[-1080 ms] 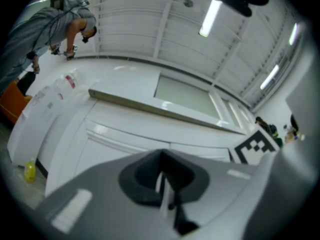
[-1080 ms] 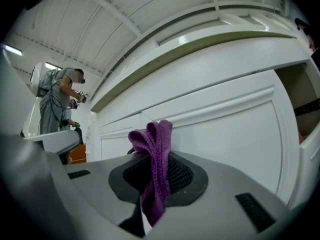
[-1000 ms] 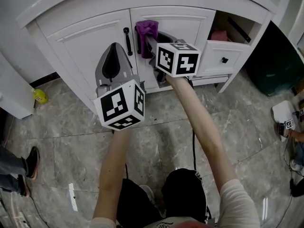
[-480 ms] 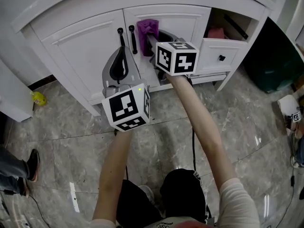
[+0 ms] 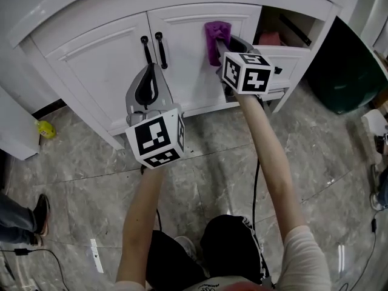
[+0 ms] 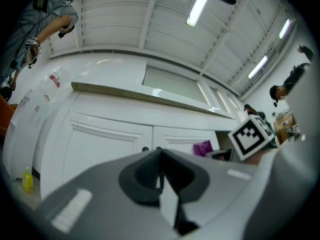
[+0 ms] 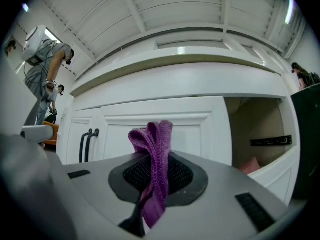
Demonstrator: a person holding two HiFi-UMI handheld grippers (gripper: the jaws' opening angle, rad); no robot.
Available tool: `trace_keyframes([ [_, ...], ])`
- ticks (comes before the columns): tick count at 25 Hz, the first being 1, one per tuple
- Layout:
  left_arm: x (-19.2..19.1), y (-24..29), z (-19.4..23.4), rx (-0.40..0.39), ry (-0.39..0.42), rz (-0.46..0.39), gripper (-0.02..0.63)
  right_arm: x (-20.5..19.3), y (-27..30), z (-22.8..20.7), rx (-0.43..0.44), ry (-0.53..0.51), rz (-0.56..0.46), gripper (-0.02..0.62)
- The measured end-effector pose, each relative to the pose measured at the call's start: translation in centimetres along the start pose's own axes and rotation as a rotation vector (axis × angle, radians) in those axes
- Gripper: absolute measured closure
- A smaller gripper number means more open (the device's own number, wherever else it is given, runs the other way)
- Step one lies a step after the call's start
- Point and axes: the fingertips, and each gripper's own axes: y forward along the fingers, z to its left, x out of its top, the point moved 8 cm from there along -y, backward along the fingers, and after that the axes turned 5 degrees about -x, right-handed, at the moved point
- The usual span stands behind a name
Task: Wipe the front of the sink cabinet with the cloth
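Observation:
The purple cloth [image 5: 214, 40] [image 7: 154, 154] is pinched in my right gripper [image 5: 223, 48] [image 7: 152, 176], which is shut on it and holds it against the right door [image 5: 191, 53] of the white sink cabinet. My left gripper [image 5: 145, 80] [image 6: 161, 176] hovers in front of the left door [image 5: 97, 65] with its jaws shut and nothing between them. Two black door handles [image 5: 153, 47] stand where the doors meet, left of the cloth. In the left gripper view the cloth [image 6: 202, 147] shows small beside the right gripper's marker cube [image 6: 251, 136].
An open white drawer [image 5: 284, 62] juts out at the cabinet's right, with a pink thing [image 5: 268, 39] in the recess behind it. A dark green bin [image 5: 345, 71] stands at the right, a yellow object [image 5: 43, 129] on the grey marble floor [image 5: 206, 162] at the left. Bystanders' feet show at both edges.
My right gripper has slid the cloth to the right across the right door, away from the handles. The left gripper has stayed about where it was.

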Motion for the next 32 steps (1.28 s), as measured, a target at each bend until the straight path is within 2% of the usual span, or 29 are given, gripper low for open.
trace_keyframes([
  [6, -0.3, -0.2, 0.2, 0.005, 0.014, 0.011, 0.601, 0.1, -1.0, -4.8, -0.132, -0.057, -0.004, 0.539],
  [11, -0.4, -0.3, 1.2, 0.029, 0.011, 0.016, 0.601, 0.1, -1.3, -5.6, -0.141, -0.086, 0.003, 0.538],
  [15, -0.3, -0.2, 2.2, 0.042, 0.008, 0.016, 0.601, 0.0, -1.9, -6.6, -0.163, -0.037, -0.003, 0.538],
  [18, -0.5, -0.8, 2.8, 0.012, -0.004, 0.035, 0.601, -0.3, -2.3, -7.8, -0.198, -0.022, 0.009, 0.539],
  [21, -0.8, -1.9, 2.2, -0.041, 0.064, 0.053, 0.601, -0.7, -2.6, -10.0, -0.236, -0.001, 0.02, 0.54],
  [25, -1.3, -3.5, 2.5, -0.005, 0.063, 0.043, 0.601, -1.2, -2.7, -10.7, -0.245, 0.004, 0.032, 0.54],
  [29, -2.2, -4.4, 2.2, 0.001, 0.093, 0.075, 0.601, -0.8, -2.9, -10.6, -0.236, 0.006, 0.026, 0.54],
  [32, -2.6, -5.4, 1.9, 0.002, 0.073, 0.084, 0.601, -0.4, -4.0, -9.5, -0.183, 0.063, -0.005, 0.54],
])
